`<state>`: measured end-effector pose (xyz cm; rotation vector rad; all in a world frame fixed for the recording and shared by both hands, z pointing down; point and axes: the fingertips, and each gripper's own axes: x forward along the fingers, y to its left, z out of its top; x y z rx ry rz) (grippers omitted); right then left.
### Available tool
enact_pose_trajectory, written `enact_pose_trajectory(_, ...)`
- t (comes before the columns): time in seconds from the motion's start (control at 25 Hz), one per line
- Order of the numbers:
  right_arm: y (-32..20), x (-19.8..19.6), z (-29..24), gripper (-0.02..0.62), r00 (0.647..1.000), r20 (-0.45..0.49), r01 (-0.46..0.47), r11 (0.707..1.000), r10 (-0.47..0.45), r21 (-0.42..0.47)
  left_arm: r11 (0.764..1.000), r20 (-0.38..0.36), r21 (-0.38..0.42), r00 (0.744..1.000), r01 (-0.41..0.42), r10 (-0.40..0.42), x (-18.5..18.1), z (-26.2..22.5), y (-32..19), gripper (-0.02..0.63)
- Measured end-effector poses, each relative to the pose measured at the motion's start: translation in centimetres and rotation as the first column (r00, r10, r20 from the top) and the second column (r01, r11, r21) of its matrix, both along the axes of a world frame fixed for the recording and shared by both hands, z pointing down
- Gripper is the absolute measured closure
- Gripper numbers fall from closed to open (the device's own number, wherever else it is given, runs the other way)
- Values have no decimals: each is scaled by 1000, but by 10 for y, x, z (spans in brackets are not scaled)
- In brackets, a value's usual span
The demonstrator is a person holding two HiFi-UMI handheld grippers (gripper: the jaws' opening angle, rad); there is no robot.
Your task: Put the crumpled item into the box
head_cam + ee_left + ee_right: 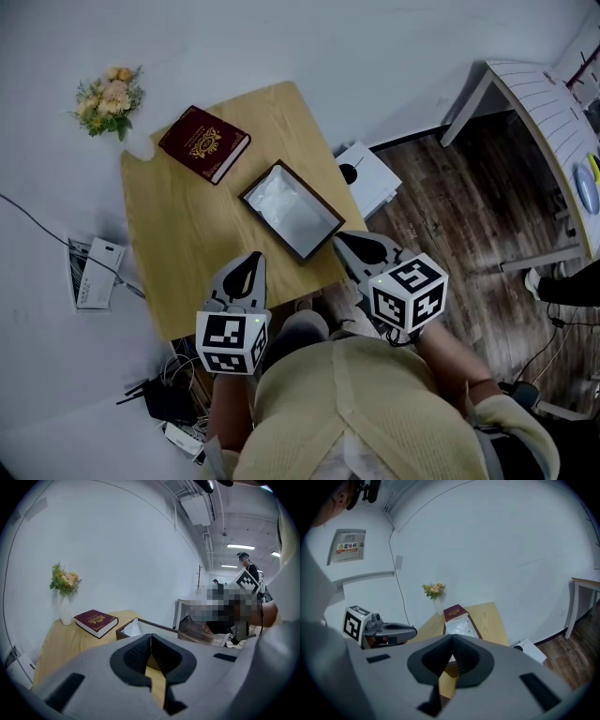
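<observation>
Both tools are shut, pad against pad, with nothing between them.

1. Task thing. The crumpled item (white, creased) lies inside the box, a shallow dark-rimmed tray open at the top.
2. Left tool. It hangs over the near edge of the desk, tips pointing at the box and apart from it, with a strip of bare wood between. Its own view shows the jaws meeting at the tips and the box just beyond them.
3. Right tool. It sits off the desk's near right corner, tip close beside the box's nearest corner and apart from it. Its own view shows the jaws closed and the crumpled item in line past them.
4. Edges. The box lies skewed to the desk, one corner almost at the right edge. Beyond that edge is the wooden floor, with a white carton on it close to the desk.
5. Open room. A red book lies at the far side, well clear of the box; flowers stand past the far left corner. The left half of the desk is bare wood
</observation>
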<state>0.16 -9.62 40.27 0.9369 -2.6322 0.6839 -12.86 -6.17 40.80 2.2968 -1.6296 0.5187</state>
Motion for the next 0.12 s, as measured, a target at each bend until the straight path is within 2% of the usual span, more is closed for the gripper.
enact_pose_trajectory(0.12,0,-1,1,568,1000,1,-3,1000,3,-3,1000,1,-4,1000,-6,6,0,1,-2,583)
